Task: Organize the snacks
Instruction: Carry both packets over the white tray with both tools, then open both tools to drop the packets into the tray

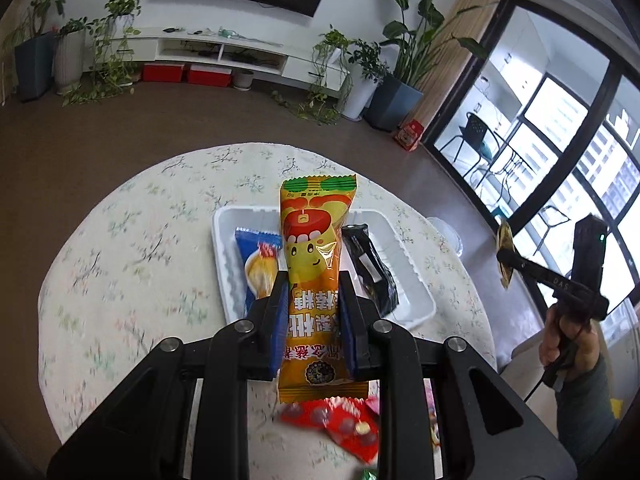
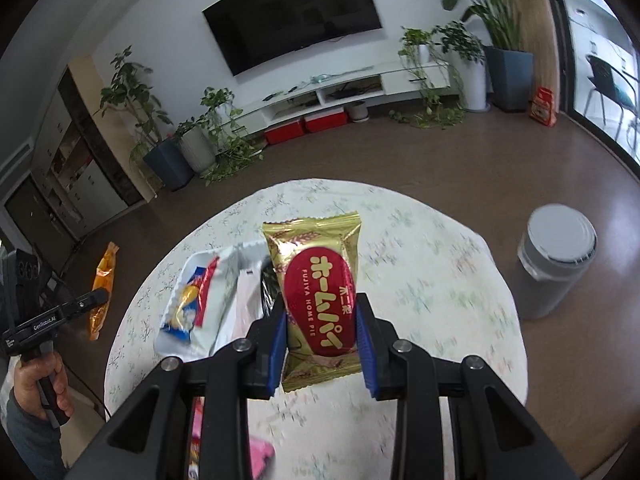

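Your left gripper (image 1: 314,300) was clamped shut on the orange candy packet (image 1: 314,264), blue pads pressing its lower half from both sides, the packet standing up along the fingers with its serrated green top edge toward 12 o'clock. Behind it on the round floral desk (image 1: 132,264) sat the white tray (image 1: 404,256). In the tray, a blue packet (image 1: 256,264) lay at about 10 o'clock of the held candy, and a black packet (image 1: 370,268) at about 2 o'clock. A red wrapper (image 1: 348,424) lay blurred on the desk at 6 o'clock, just under your fingers. In that view your right gripper (image 1: 505,258) showed at 3 o'clock, your hand (image 1: 560,344) on its handle, a sliver of gold wrapper edge-on at its tip. From the right wrist, your right gripper (image 2: 323,316) was narrowly parted and closed on the gold pie packet (image 2: 320,300), red oval label facing the camera, pads touching both long edges. The tray (image 2: 224,316) lay at 9 o'clock of that packet, the blue packet (image 2: 188,304) inside it; the black one was mostly hidden behind your fingers. Your left gripper (image 2: 102,298) appeared at far 9 o'clock, the orange packet (image 2: 102,280) in its fingers, off the desk edge. A grey lidded bin (image 2: 556,264) stood on the floor at 3 o'clock, well apart from the desk.
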The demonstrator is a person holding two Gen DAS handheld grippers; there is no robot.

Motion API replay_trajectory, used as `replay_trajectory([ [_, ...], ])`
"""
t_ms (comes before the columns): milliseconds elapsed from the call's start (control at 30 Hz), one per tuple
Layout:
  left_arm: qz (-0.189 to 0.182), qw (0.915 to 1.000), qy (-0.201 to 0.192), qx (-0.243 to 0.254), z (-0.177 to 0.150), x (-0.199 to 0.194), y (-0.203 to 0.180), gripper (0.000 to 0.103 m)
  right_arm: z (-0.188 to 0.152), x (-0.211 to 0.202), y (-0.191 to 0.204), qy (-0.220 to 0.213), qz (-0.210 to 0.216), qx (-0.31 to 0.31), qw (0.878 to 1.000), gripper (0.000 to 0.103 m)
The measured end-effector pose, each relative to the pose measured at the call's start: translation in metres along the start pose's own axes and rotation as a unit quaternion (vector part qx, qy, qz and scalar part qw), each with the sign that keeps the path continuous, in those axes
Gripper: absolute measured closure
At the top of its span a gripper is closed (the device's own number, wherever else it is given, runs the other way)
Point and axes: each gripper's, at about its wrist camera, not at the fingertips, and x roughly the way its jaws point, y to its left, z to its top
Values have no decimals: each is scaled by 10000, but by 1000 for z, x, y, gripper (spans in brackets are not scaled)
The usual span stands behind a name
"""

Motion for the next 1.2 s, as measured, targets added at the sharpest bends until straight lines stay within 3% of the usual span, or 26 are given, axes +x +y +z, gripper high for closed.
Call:
replay_trajectory([
  [200,18,9997,245,-23,18,49,7,82,30,64,29,354,91,-400,9985,69],
  [467,210,9980,589,0,12,106,15,82,19,131,33,957,-216,-641,9931,69],
  [733,358,9968,714,62,1,136,17,82,6,152,29,1135,-379,-744,9900,69],
  [1200,509,9955,768,223,-2,147,9,82,-4,168,41,1209,-492,-885,9875,69],
])
